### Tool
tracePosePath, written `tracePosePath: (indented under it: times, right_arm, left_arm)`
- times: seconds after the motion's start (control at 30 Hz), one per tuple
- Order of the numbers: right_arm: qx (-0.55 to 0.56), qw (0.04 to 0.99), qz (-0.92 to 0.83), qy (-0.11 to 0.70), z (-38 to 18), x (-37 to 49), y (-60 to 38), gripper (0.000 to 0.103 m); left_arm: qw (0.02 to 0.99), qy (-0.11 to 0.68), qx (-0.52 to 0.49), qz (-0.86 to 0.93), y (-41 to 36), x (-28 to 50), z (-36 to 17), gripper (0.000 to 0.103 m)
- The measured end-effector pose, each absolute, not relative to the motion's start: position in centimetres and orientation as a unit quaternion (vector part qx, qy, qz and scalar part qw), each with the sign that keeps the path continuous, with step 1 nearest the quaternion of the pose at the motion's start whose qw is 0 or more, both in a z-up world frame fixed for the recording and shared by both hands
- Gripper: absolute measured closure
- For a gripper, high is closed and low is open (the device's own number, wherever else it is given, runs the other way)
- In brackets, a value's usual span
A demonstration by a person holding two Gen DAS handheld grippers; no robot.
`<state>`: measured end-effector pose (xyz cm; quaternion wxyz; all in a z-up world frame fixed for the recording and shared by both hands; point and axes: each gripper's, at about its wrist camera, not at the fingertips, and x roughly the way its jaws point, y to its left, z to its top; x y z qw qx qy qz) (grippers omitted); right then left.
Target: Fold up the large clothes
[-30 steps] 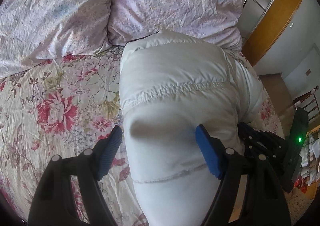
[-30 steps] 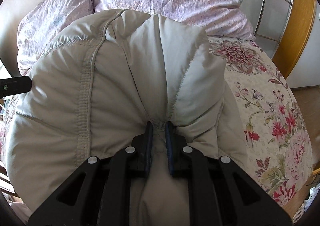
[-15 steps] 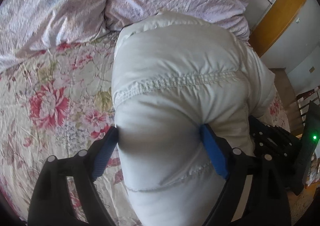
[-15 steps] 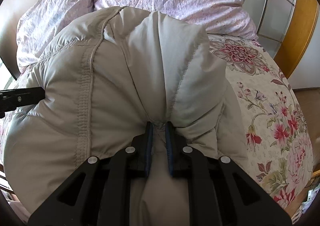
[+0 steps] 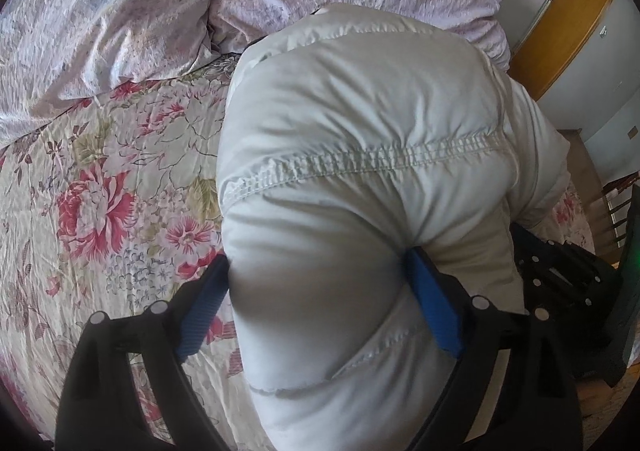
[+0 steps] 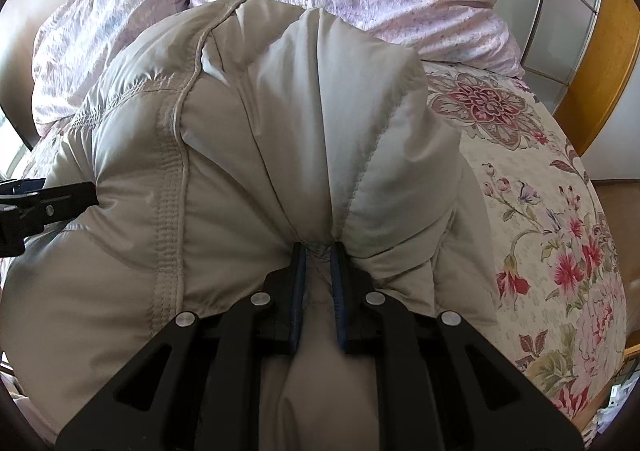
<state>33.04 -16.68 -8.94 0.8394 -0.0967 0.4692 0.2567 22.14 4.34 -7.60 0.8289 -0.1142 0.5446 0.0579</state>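
Left gripper (image 5: 318,299), blue-padded jaws spread wide and now pressed against either flank of a thick padded fold of the white puffer jacket (image 5: 360,139); a second ago the same jaws stood clear of the cloth, so this claw has advanced onto the bundle and straddles it, not yet clenched; whether the pads bear real pressure cannot be told from where one stands. Right gripper (image 6: 318,247), jaws drawn nearly together and pinching a gathered pleat of the same jacket, the fabric puckering outward from the nip in radiating creases; this grasp is unchanged across the last second. Jacket itself: bulky, quilted, a heavy stitched seam running across its upper face, mounded on the floral bedspread (image 5: 100,191) with its far end against the lilac pillows (image 5: 120,11); it rises a little fuller and nearer in the left view than before. Wardrobe with orange frame (image 6: 600,51) at the right, untouched. Judgement: one hand holds, the other is positioned to close; the fold seems in its early gathering stage; such slippery, springy fill will likely bulge out of a loose grip.
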Motion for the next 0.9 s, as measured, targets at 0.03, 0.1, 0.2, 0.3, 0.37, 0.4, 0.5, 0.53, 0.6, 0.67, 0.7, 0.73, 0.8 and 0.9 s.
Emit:
tracePosePath:
  times: [0.03,0.1,0.2,0.3,0.37,0.4,0.5,0.53,0.6,0.67,0.7,0.73,0.8,0.9]
  right_arm:
    - [-0.097,0.839,0.257,0.47,-9.0,33.1,-16.6,0.09]
    - [-0.099,0.839,0.256,0.471,-9.0,33.2,-16.5,0.09]
    - [-0.1,0.838,0.256,0.472,-9.1,33.4,-16.4,0.09]
    - [-0.102,0.838,0.256,0.471,-9.1,33.5,-16.3,0.09]
    - [-0.103,0.839,0.255,0.47,-9.2,33.5,-16.3,0.09]
    - [-0.103,0.839,0.255,0.469,-9.2,33.5,-16.3,0.09]
    - [-0.104,0.841,0.254,0.466,-9.3,33.5,-16.2,0.09]
    - [-0.104,0.843,0.254,0.463,-9.3,33.5,-16.2,0.09]
    - [-0.104,0.845,0.254,0.459,-9.4,33.5,-16.2,0.09]
    - [-0.104,0.85,0.25,0.452,-9.5,33.4,-16.2,0.09]
    - [-0.103,0.853,0.248,0.447,-9.6,33.2,-16.2,0.09]
    - [-0.103,0.855,0.246,0.444,-9.6,33.2,-16.3,0.09]
    - [-0.103,0.86,0.242,0.437,-9.6,32.9,-16.3,0.09]
    - [-0.101,0.865,0.237,0.429,-9.7,32.8,-16.3,0.09]
  left_arm:
    - [0.828,0.545,-0.114,0.058,4.4,22.2,-7.7,0.014]
    - [0.828,0.546,-0.114,0.059,4.5,22.3,-7.8,0.013]
    - [0.827,0.547,-0.114,0.06,4.5,22.5,-8.0,0.012]
    - [0.828,0.546,-0.113,0.062,4.4,22.6,-8.2,0.011]
    - [0.828,0.546,-0.114,0.062,4.4,22.8,-8.3,0.011]
    - [0.828,0.546,-0.115,0.062,4.4,22.8,-8.3,0.01]
    - [0.828,0.544,-0.122,0.062,4.5,22.9,-8.5,0.009]
    - [0.828,0.543,-0.125,0.061,4.6,22.9,-8.6,0.008]
    - [0.83,0.539,-0.132,0.061,4.7,22.9,-8.8,0.007]
    - [0.833,0.534,-0.132,0.063,4.6,22.9,-8.9,0.007]
    - [0.835,0.532,-0.13,0.064,4.6,22.8,-8.9,0.007]
    - [0.836,0.53,-0.129,0.064,4.5,22.8,-8.9,0.007]
    - [0.837,0.527,-0.127,0.066,4.4,22.7,-9.0,0.007]
    - [0.84,0.525,-0.121,0.07,4.1,22.6,-9.0,0.006]
